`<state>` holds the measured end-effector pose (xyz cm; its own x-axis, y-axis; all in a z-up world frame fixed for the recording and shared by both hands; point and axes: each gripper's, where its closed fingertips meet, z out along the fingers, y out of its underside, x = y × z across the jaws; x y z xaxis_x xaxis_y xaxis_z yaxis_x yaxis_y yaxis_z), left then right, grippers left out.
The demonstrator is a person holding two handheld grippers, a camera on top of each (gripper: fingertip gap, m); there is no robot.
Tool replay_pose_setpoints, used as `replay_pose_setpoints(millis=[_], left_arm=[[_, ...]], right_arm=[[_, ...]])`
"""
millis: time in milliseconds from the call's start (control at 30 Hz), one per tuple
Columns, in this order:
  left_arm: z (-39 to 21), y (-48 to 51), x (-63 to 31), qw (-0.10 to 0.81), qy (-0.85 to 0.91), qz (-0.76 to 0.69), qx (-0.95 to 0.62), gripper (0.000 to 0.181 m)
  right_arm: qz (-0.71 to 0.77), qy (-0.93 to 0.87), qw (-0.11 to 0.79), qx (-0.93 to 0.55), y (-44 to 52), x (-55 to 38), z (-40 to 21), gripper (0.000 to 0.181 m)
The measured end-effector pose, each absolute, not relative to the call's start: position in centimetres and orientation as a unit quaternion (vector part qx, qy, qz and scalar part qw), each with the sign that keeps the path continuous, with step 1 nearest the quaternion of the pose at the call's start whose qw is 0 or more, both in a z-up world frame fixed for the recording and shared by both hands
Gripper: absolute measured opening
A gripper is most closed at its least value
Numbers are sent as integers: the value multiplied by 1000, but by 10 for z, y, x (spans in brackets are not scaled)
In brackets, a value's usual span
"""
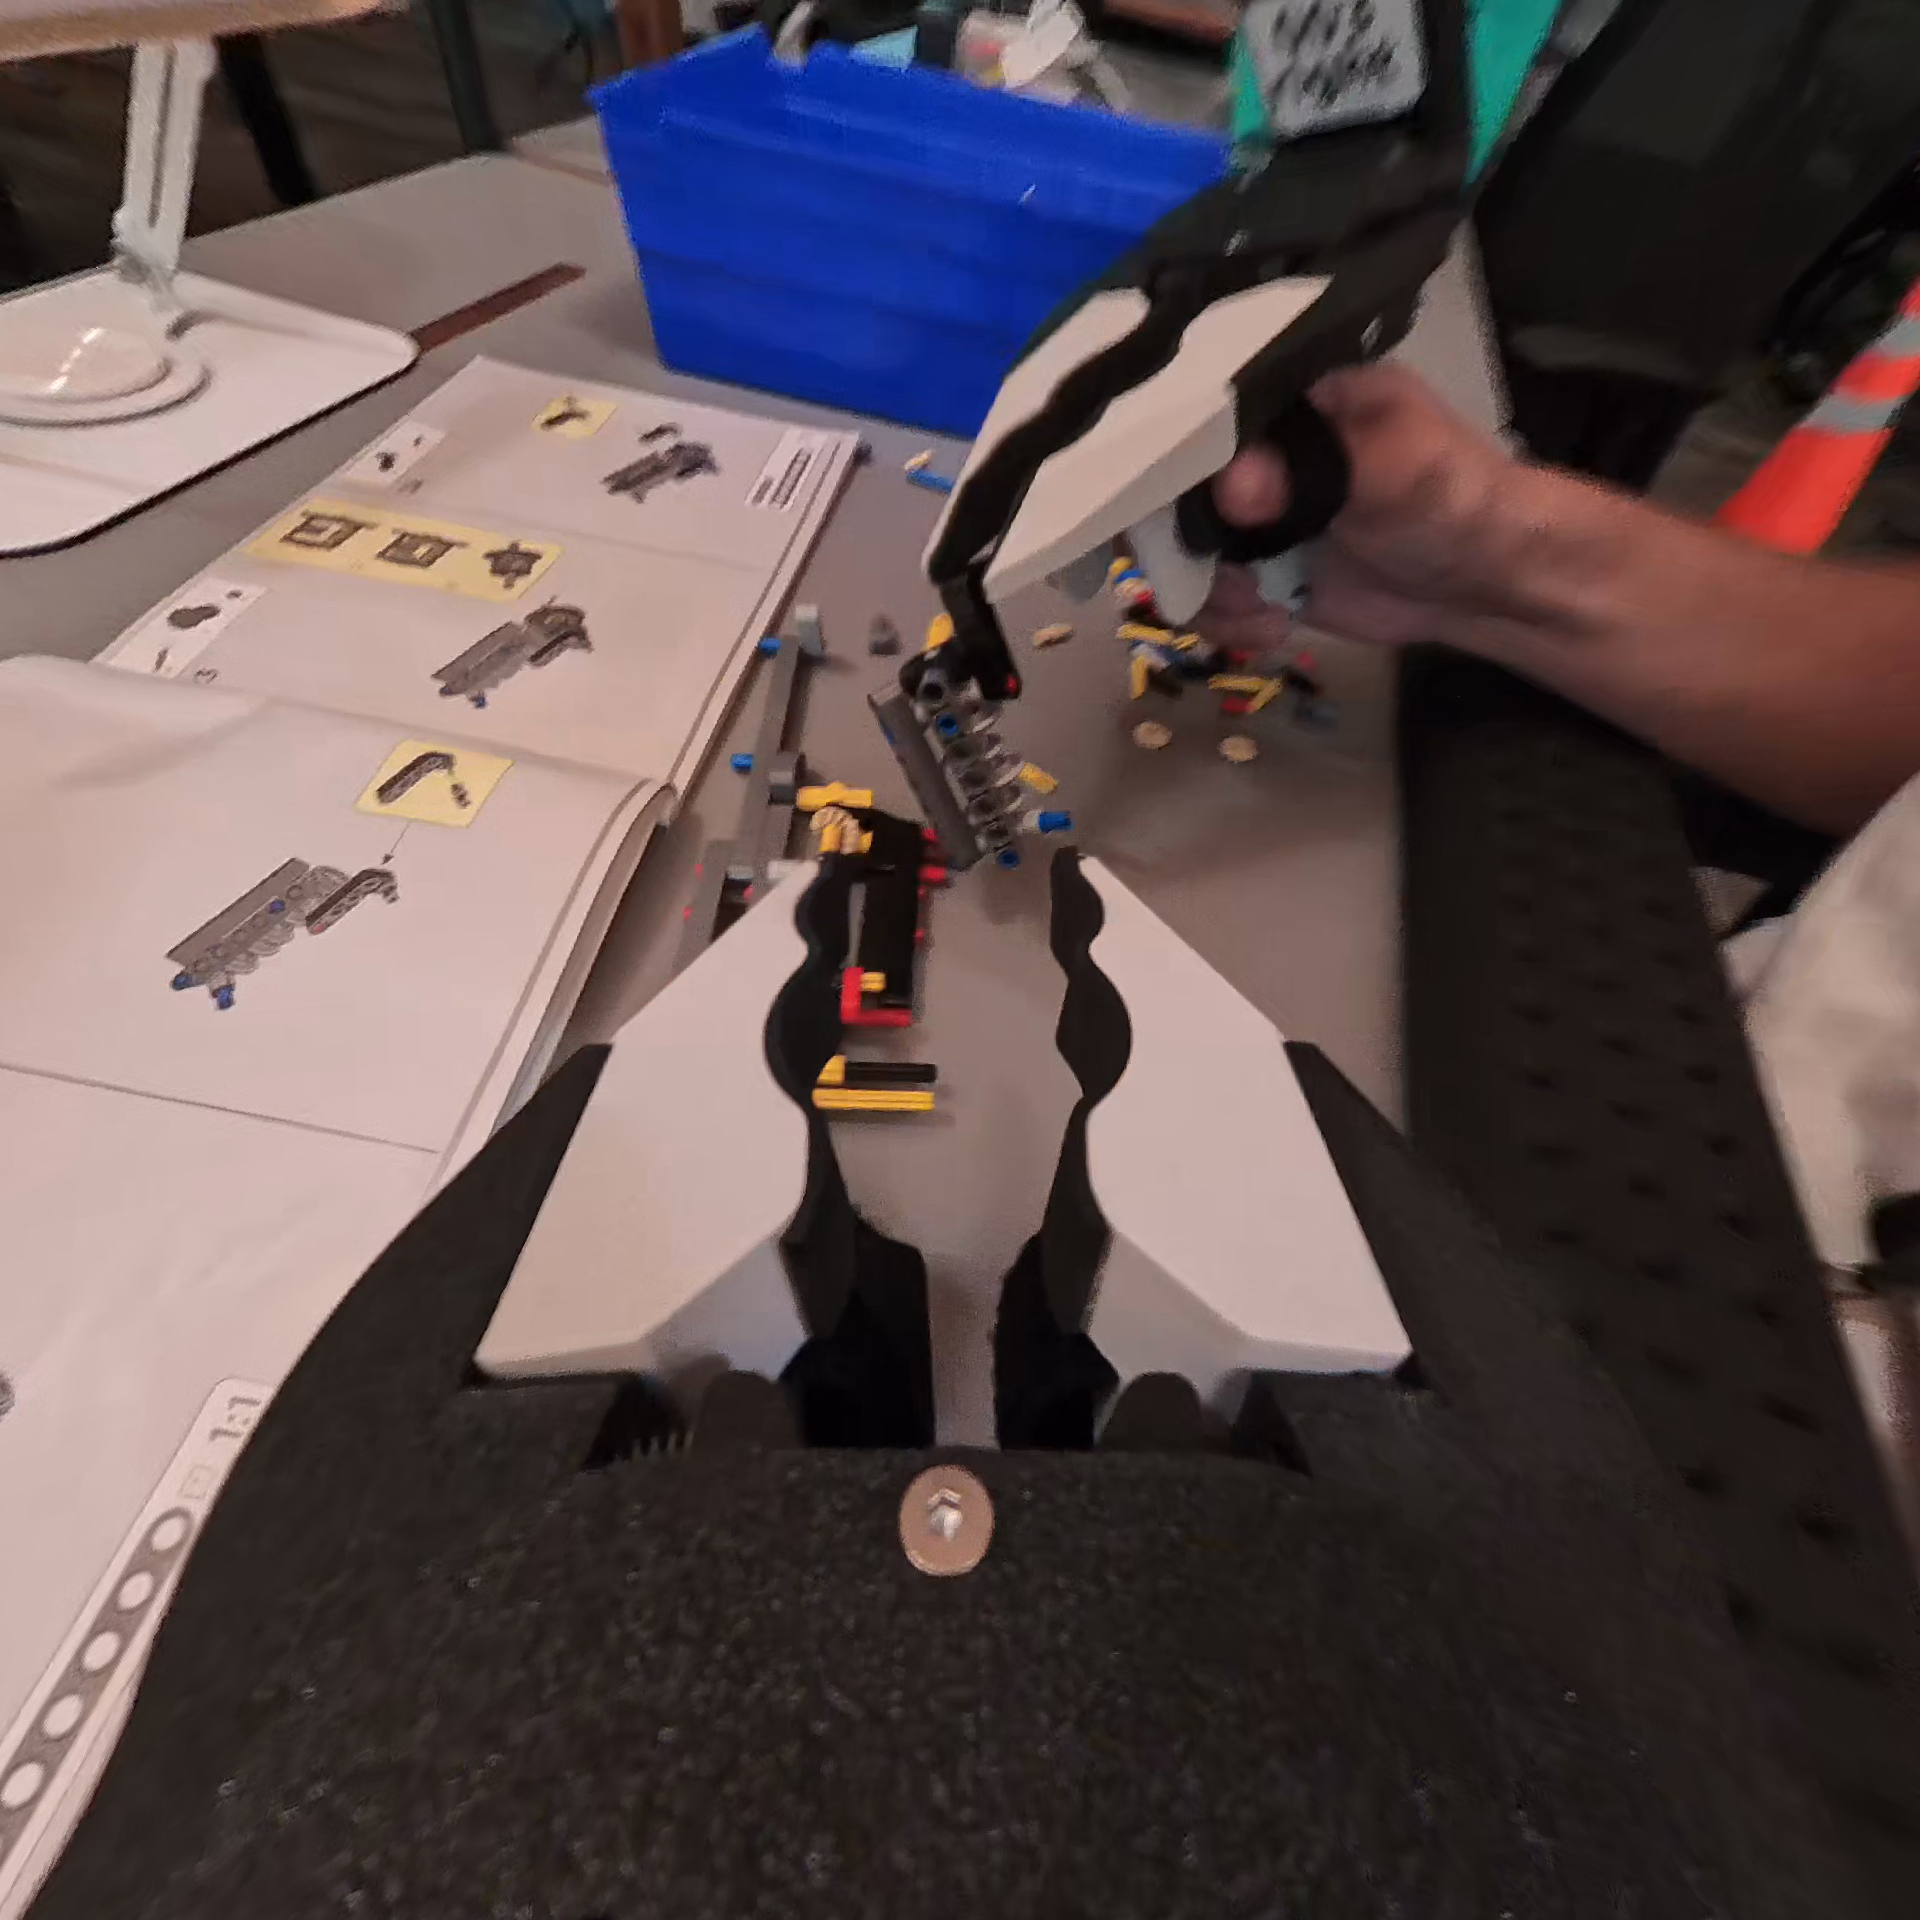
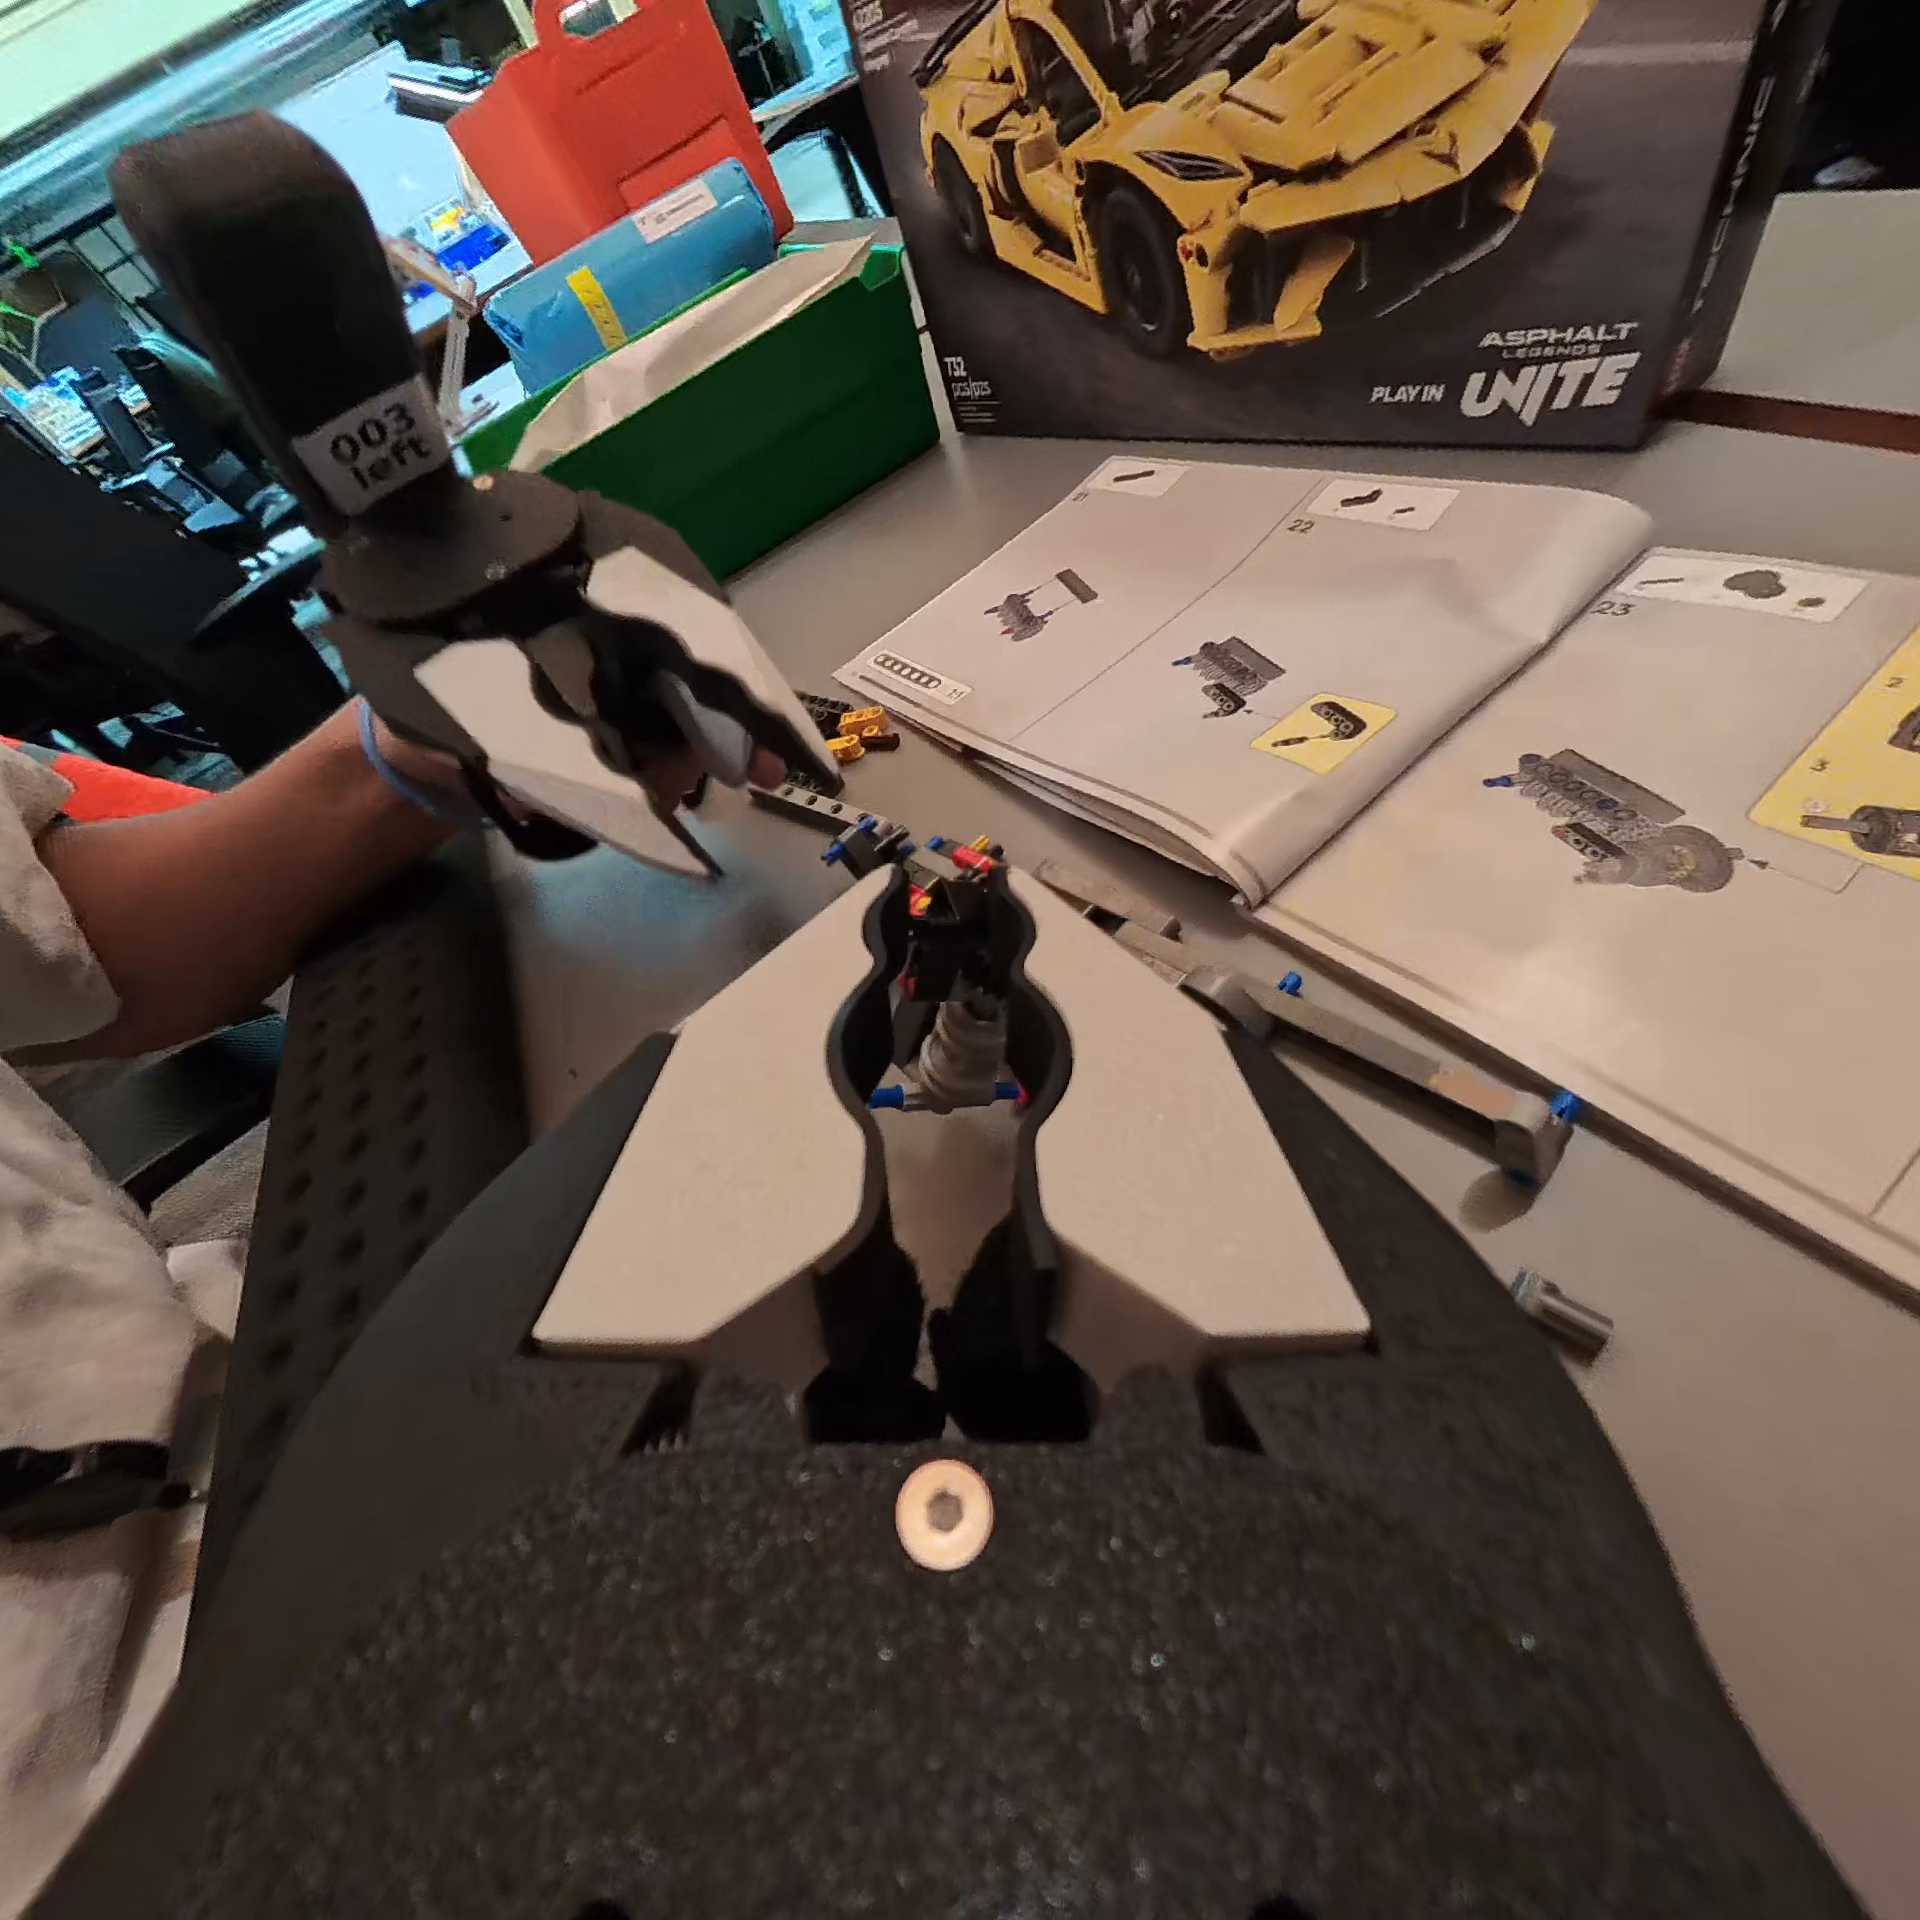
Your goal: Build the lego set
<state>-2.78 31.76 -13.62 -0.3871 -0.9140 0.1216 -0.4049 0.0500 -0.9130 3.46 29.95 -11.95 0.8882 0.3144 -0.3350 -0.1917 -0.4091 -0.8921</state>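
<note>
Your right gripper [image 2: 940, 914] is clamped on the grey studded beam assembly with blue pins [image 1: 961, 774], its long axis slanting down toward your empty, spread left gripper [image 1: 935, 883] just below it over the bench.

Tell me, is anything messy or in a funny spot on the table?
Yes. Small loose pieces lie scattered on the table near the blue bin. A long grey beam lies slanted, partly on the open instruction booklet. Nothing looks broken.

Instruction booklet [image 2: 1455, 748] lies open on the table [image 2: 1714, 1455], box [image 2: 1299, 208] behind it
</note>
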Motion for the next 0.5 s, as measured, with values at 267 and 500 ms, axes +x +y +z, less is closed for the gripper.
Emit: replay_pose_setpoints(millis=[267,500], left_arm=[[-155,298,11,268,672,-424,-545,27],[-165,293,17,239,685,-421,-545,18]], right_arm=[[245,-22,540,-805,307,35,-127,15],[252,-35,539,-803,303,30,-125,14]])
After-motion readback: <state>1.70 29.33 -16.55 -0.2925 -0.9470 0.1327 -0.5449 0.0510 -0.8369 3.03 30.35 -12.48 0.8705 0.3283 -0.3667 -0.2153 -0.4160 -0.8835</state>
